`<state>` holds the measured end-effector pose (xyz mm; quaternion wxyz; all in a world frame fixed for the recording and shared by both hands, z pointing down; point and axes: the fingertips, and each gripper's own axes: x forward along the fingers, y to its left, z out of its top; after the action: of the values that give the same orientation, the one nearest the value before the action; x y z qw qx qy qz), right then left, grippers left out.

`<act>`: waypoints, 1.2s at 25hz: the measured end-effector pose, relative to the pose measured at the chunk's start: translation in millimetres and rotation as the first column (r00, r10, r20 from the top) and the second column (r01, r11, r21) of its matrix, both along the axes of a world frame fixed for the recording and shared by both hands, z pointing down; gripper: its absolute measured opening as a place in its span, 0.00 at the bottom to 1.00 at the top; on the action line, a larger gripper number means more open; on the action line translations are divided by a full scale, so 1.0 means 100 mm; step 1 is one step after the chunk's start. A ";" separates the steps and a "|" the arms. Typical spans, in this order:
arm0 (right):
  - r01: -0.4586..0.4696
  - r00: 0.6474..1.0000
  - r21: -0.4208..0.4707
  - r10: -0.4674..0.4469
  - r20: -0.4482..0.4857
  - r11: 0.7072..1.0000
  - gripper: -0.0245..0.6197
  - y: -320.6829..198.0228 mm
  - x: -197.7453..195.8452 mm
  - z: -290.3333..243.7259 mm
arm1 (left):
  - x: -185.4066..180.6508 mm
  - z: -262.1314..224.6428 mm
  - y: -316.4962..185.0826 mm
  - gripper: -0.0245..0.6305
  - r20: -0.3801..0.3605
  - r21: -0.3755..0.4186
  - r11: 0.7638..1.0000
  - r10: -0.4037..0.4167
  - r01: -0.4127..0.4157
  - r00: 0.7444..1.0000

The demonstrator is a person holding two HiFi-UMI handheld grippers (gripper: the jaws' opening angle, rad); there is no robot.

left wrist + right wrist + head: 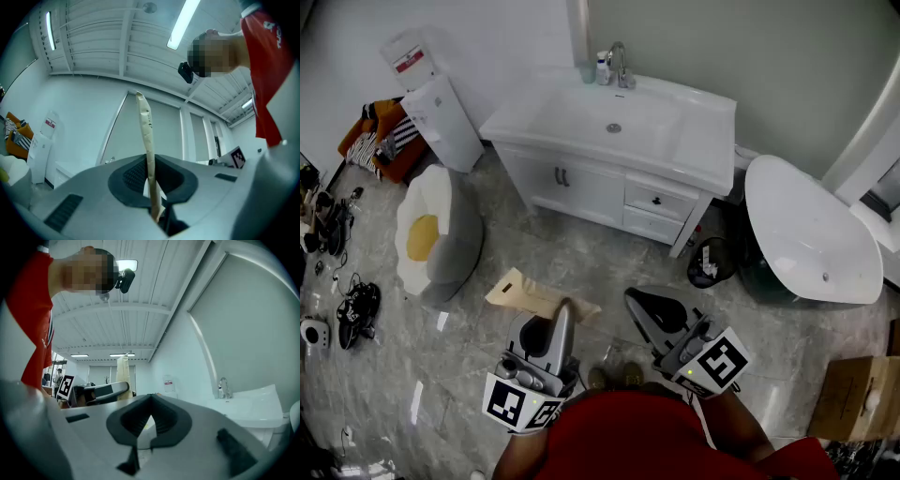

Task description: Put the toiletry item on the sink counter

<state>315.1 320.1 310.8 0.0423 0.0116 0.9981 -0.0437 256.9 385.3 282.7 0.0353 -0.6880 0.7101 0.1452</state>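
Observation:
A flat beige toiletry packet point(530, 295) sticks out leftward from my left gripper point(566, 307), held low over the floor in front of the person. Along the left gripper's jaws the packet point(146, 136) shows edge-on and upright, pinched between both pads; the left gripper point(152, 164) is shut on it. My right gripper point(632, 298) hovers beside it on the right, its jaws together with nothing in them. The right gripper point(150, 399) points toward the white sink counter point(255, 404). That sink counter point(698, 155) stands against the far wall, well ahead of both grippers.
A faucet point(620, 64) and a small bottle point(602, 67) sit at the counter's back edge. A white tub point(811, 234) and a black bin point(711, 262) are to the right, an egg-shaped cushion seat point(436, 234) and a water dispenser point(441, 112) to the left, and a cardboard box point(858, 398) at the near right.

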 end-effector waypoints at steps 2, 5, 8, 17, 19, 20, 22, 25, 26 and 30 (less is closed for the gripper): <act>0.002 1.000 0.001 -0.002 0.003 1.000 0.08 0.00 0.00 0.00 | 0.01 0.00 0.00 0.10 0.003 0.002 1.000 -0.001 0.001 1.000; 0.008 1.000 -0.003 -0.007 0.014 1.000 0.08 0.01 0.00 -0.06 | 0.02 -0.03 -0.01 0.10 0.008 0.002 1.000 -0.003 0.003 1.000; 0.015 1.000 -0.010 -0.015 0.025 1.000 0.08 0.01 -0.01 -0.11 | 0.04 -0.07 -0.01 0.10 0.014 0.006 1.000 -0.009 0.009 1.000; 0.030 0.999 0.010 -0.030 0.018 1.000 0.08 -0.20 0.02 -0.07 | 0.09 -0.08 -0.20 0.10 0.006 0.006 1.000 -0.030 0.030 1.000; 0.036 0.999 0.021 -0.037 0.019 0.999 0.08 -0.25 0.02 -0.06 | 0.09 -0.06 -0.26 0.10 0.000 0.008 0.999 -0.034 0.034 0.999; 0.040 0.999 0.028 -0.041 0.018 0.999 0.08 -0.27 0.01 -0.06 | 0.09 -0.05 -0.28 0.10 -0.002 0.009 0.999 -0.037 0.037 0.999; 0.047 0.999 0.033 -0.048 0.017 0.998 0.08 -0.33 -0.02 -0.05 | 0.06 -0.02 -0.35 0.10 -0.004 0.008 0.999 -0.044 0.044 0.999; 0.051 0.999 0.020 -0.051 0.010 0.998 0.08 -0.47 -0.10 -0.03 | 0.00 0.02 -0.51 0.10 -0.013 0.006 0.999 -0.052 0.052 0.999; 0.052 0.999 0.022 -0.052 -0.001 0.998 0.08 -0.51 -0.12 0.00 | -0.03 0.03 -0.54 0.10 -0.017 0.007 0.999 -0.053 0.053 0.998; 0.060 0.998 0.037 -0.059 -0.032 0.998 0.08 -0.60 -0.30 0.07 | -0.21 0.03 -0.66 0.10 -0.028 0.017 0.998 -0.052 0.053 0.998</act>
<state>285.1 259.8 317.7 0.0255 0.0413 0.9985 -0.0264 236.1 319.0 285.9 0.0353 -0.6668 0.7270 0.1600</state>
